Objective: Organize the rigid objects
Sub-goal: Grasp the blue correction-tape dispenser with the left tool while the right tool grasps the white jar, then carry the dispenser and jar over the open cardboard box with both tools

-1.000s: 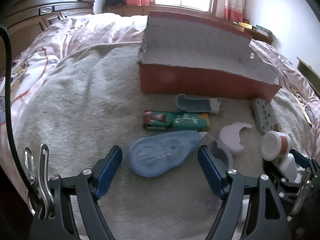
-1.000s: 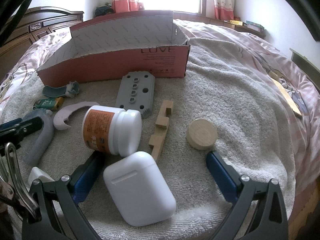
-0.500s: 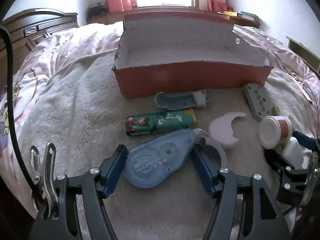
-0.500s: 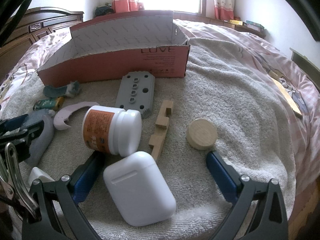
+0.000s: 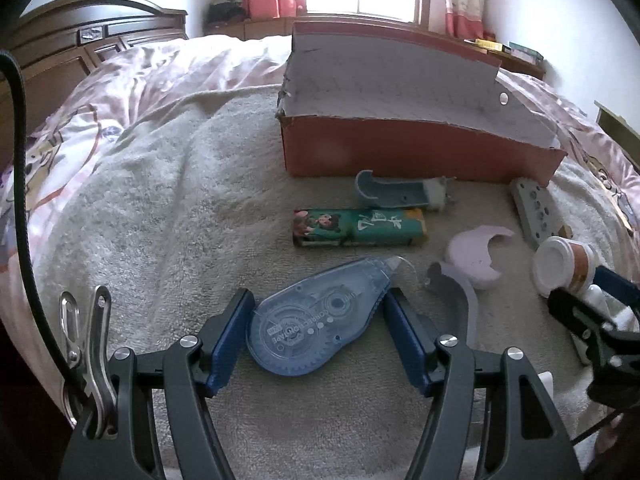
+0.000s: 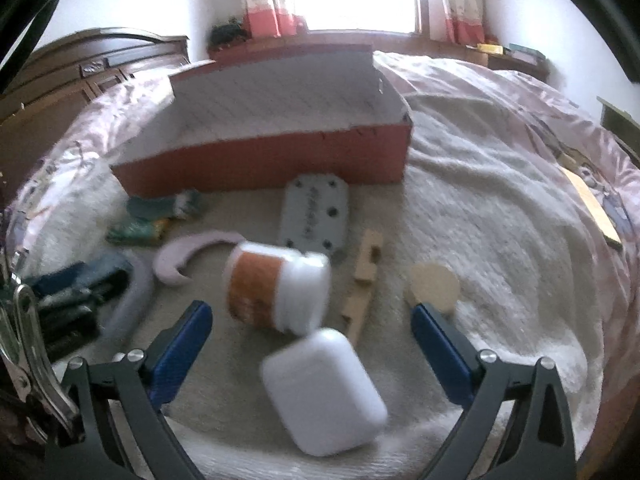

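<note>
A blue see-through correction tape (image 5: 316, 328) lies on the beige towel, and my left gripper (image 5: 318, 308) is shut on it, one blue pad at its round end and one by its nose. Straight ahead stands the open red cardboard box (image 5: 400, 152). My right gripper (image 6: 312, 320) is open over the towel, its picture blurred. A white earbud case (image 6: 324, 392) lies between its fingers, touched by neither. An orange-labelled white jar (image 6: 276, 288) lies on its side just beyond.
Between me and the box lie a green illustrated packet (image 5: 358, 228), a blue-grey holder (image 5: 396, 194), a lilac crescent (image 5: 472, 256), a grey holed plate (image 6: 314, 212), a notched wooden stick (image 6: 362, 280) and a wooden disc (image 6: 432, 286). Pink bedding and a dark headboard (image 5: 80, 48) surround the towel.
My left jaws have closed in from a wide stance onto the correction tape. The right gripper's view has swung a little and gone blurred; its jaws stay wide.
</note>
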{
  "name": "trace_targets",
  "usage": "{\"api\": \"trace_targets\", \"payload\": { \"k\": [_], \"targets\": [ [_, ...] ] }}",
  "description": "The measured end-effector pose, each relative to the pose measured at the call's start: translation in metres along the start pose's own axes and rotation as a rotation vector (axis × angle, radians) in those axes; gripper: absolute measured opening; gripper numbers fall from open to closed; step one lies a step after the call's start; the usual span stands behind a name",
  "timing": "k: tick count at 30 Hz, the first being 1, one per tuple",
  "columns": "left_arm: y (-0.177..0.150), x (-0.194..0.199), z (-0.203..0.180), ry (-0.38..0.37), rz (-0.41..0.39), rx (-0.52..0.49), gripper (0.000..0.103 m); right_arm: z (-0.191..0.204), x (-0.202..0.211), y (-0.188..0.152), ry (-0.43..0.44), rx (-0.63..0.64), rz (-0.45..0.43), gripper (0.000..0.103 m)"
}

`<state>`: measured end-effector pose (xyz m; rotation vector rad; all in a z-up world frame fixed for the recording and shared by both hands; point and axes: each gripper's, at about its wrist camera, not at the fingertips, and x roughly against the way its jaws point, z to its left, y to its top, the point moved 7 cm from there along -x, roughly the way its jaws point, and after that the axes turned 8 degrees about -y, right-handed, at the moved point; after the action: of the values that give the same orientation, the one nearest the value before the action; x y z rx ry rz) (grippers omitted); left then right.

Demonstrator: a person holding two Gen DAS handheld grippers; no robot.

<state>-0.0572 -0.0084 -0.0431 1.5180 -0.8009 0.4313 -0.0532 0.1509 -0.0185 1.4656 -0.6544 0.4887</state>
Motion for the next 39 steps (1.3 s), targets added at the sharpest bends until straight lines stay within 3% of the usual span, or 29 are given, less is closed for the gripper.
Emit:
{"api": "trace_targets", "payload": {
  "k": [3, 5, 7, 12, 26, 27, 39],
  "targets": [
    [-0.001, 0.0, 0.0, -0.017, -0.002, 0.013, 0.068, 0.007, 0.001, 0.007, 0.016, 0.004, -0.017, 0.101],
    [-0.002, 0.0, 0.0, -0.017, -0.005, 0.011, 0.068, 0.006, -0.004, 0.009, 0.014, 0.01, -0.008, 0.094],
    [-0.002, 0.0, 0.002, -0.019, -0.006, 0.012, 0.068, 0.006, -0.011, 0.008, 0.023, 0.008, 0.027, 0.077],
    [-0.002, 0.0, 0.003, -0.023, -0.008, 0.013, 0.068, 0.001, -0.011, 0.009, 0.019, 0.001, 0.025, 0.062],
    [-0.002, 0.002, 0.004, -0.02, -0.007, 0.013, 0.066, -0.008, -0.011, 0.004, 0.06, -0.042, 0.024, 0.059],
    [-0.002, 0.004, 0.004, -0.02, -0.01, 0.018, 0.057, -0.01, -0.011, 0.004, 0.066, -0.052, 0.024, 0.059],
    [0.003, 0.021, -0.004, -0.045, -0.047, 0.034, 0.057, -0.012, 0.002, 0.009, 0.084, -0.048, -0.042, 0.059]
  ]
}}
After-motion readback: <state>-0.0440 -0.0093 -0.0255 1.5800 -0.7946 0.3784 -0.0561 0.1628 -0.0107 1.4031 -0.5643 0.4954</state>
